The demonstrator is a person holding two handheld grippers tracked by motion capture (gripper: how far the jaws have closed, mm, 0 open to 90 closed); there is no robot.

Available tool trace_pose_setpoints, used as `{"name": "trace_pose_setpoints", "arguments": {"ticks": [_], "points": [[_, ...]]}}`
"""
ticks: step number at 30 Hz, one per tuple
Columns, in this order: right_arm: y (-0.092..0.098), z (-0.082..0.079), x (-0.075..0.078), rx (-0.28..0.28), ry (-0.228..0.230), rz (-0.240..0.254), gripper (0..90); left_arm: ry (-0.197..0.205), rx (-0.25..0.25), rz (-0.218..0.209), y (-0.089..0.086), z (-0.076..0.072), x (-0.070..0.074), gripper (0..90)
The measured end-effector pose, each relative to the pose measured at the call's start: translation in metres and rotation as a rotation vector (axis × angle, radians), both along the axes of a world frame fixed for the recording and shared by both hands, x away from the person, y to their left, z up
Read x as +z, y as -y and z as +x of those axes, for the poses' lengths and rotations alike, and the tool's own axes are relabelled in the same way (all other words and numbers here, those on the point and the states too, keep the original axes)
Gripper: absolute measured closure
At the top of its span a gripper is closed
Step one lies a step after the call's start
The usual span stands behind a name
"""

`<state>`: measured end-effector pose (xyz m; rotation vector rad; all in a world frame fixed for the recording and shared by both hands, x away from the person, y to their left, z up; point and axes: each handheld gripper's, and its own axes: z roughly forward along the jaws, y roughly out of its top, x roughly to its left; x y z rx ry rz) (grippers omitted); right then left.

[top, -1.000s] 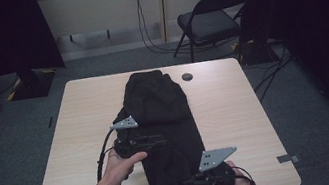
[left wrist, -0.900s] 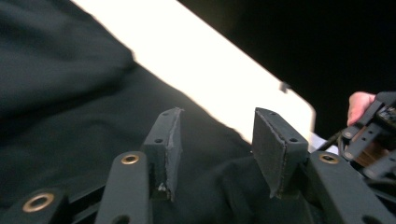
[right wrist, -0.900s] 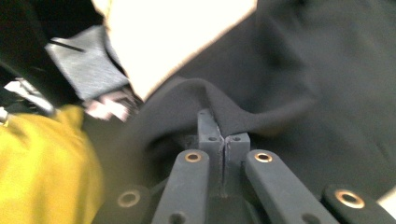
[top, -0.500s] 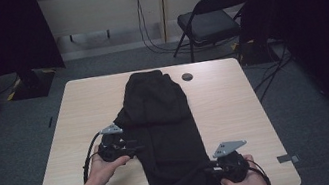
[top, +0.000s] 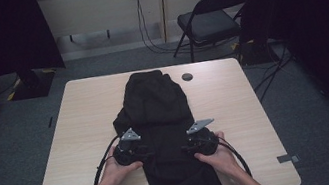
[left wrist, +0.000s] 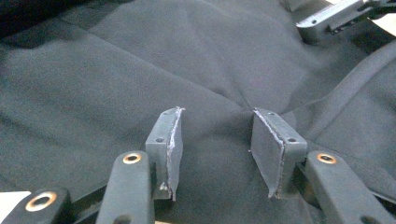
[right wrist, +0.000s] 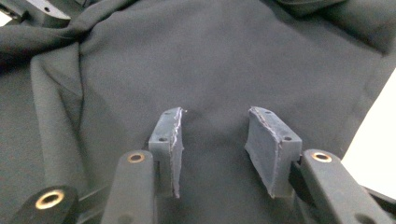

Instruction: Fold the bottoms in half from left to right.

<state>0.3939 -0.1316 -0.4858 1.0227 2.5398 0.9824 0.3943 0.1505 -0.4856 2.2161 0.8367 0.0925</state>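
Observation:
A black garment (top: 157,109) lies lengthwise down the middle of the light wooden table (top: 83,131), from the far edge to the near one. My left gripper (top: 146,152) rests at its left side, jaws pointing inward over the cloth. The right gripper (top: 185,147) faces it from the right side. In the left gripper view the left gripper (left wrist: 217,114) stands open above the black fabric (left wrist: 140,70). In the right gripper view the right gripper (right wrist: 215,112) is open; its jaws have just been opening, with flat cloth (right wrist: 261,60) under them and nothing pinched.
A small dark round disc (top: 187,76) sits on the table near the far edge, right of the garment. A black folding chair (top: 209,21) stands behind the table. Bare tabletop (top: 235,106) lies on both sides of the garment. Cables trail from both grippers toward the near edge.
The right gripper has moved from the near edge away from the person and inward, and its jaws have opened. The left gripper has come down beside the garment, which now lies flatter.

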Motion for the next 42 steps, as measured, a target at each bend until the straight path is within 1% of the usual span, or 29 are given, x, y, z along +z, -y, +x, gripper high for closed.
{"name": "trace_pose_setpoints", "arguments": {"ticks": [2,4,9,10,12,14,16,17,18,19,20,21,22,23,24,25,26,27,28,30,31,32,33,35,36,37,38,40,42], "points": [[-0.001,-0.006,0.000,0.011,0.012,-0.024,55.2,-0.003,-0.013,0.001,0.000,-0.006,0.000,53.3],[0.000,-0.015,0.001,0.024,0.008,-0.025,55.1,-0.014,-0.023,-0.008,-0.001,-0.010,0.000,53.3],[0.008,-0.050,0.000,0.050,0.012,-0.020,55.4,-0.024,-0.078,0.011,0.002,-0.033,0.002,53.3],[0.009,-0.056,0.001,0.057,0.005,-0.017,55.4,-0.025,-0.072,0.016,0.002,-0.038,0.003,53.6],[0.011,-0.071,0.002,0.062,-0.008,-0.021,55.5,-0.052,-0.110,0.019,0.004,-0.046,0.004,53.6],[0.011,-0.082,0.004,0.077,-0.023,-0.043,57.4,-0.074,-0.132,0.025,0.003,-0.049,0.006,54.0],[0.011,-0.084,0.006,0.111,-0.027,-0.057,55.9,-0.094,-0.134,-0.006,0.000,-0.044,0.010,54.6],[0.012,-0.080,0.008,0.100,-0.025,-0.036,54.0,-0.080,-0.121,-0.026,-0.002,-0.039,0.015,54.9],[0.014,-0.072,0.012,0.082,-0.013,0.004,51.5,-0.066,-0.107,-0.067,-0.007,-0.030,0.023,55.4],[0.016,-0.060,0.020,0.067,0.005,0.034,48.9,-0.056,-0.092,-0.089,-0.011,-0.024,0.029,55.8],[0.017,-0.051,0.025,0.052,0.023,0.046,46.6,-0.028,-0.057,-0.118,-0.017,-0.014,0.039,56.3],[0.018,-0.033,0.033,0.033,0.033,0.070,44.4,-0.012,-0.043,-0.134,-0.020,-0.006,0.045,56.5],[0.017,-0.022,0.037,0.022,0.040,0.077,44.2,0.013,-0.013,-0.157,-0.026,0.007,0.053,57.1],[0.015,-0.001,0.042,0.001,0.077,0.082,43.0,0.025,0.007,-0.158,-0.029,0.016,0.057,57.7],[0.014,0.012,0.045,-0.012,0.080,0.087,41.6,0.037,0.038,-0.144,-0.032,0.029,0.061,57.8],[0.011,0.031,0.047,-0.022,0.075,0.100,40.8,0.045,0.079,-0.151,-0.035,0.040,0.063,58.4],[0.008,0.048,0.047,-0.044,0.085,0.098,39.9,0.039,0.129,-0.173,-0.040,0.055,0.062,58.6],[0.003,0.068,0.046,-0.073,0.093,0.086,38.3,0.036,0.154,-0.173,-0.042,0.063,0.061,58.6],[0.001,0.078,0.045,-0.090,0.090,0.081,37.3,0.041,0.186,-0.163,-0.043,0.072,0.057,57.8],[-0.005,0.103,0.039,-0.143,0.077,0.070,34.0,0.011,0.229,-0.169,-0.045,0.085,0.045,56.2],[-0.007,0.113,0.035,-0.154,0.063,0.064,32.0,0.001,0.228,-0.161,-0.044,0.088,0.040,55.1],[-0.009,0.121,0.031,-0.168,0.047,0.065,31.4,0.011,0.208,-0.141,-0.041,0.091,0.034,54.2],[-0.011,0.128,0.026,-0.180,0.041,0.046,29.8,0.012,0.205,-0.118,-0.038,0.092,0.028,54.2],[-0.014,0.139,0.016,-0.212,0.021,0.041,29.6,-0.007,0.211,-0.087,-0.033,0.095,0.015,55.1],[-0.015,0.143,0.011,-0.235,0.014,0.033,29.8,-0.009,0.191,-0.045,-0.029,0.095,0.009,56.4],[-0.016,0.146,0.004,-0.251,0.008,0.027,30.2,-0.003,0.185,-0.020,-0.027,0.093,0.006,56.6],[-0.017,0.146,0.000,-0.251,0.004,0.029,31.0,0.007,0.186,-0.020,-0.025,0.091,0.001,56.7],[-0.020,0.142,-0.005,-0.255,0.031,0.022,31.9,0.013,0.185,-0.030,-0.027,0.088,-0.001,56.9],[-0.021,0.138,-0.005,-0.246,0.037,0.011,32.1,-0.003,0.172,-0.041,-0.030,0.085,-0.002,56.8]]}}
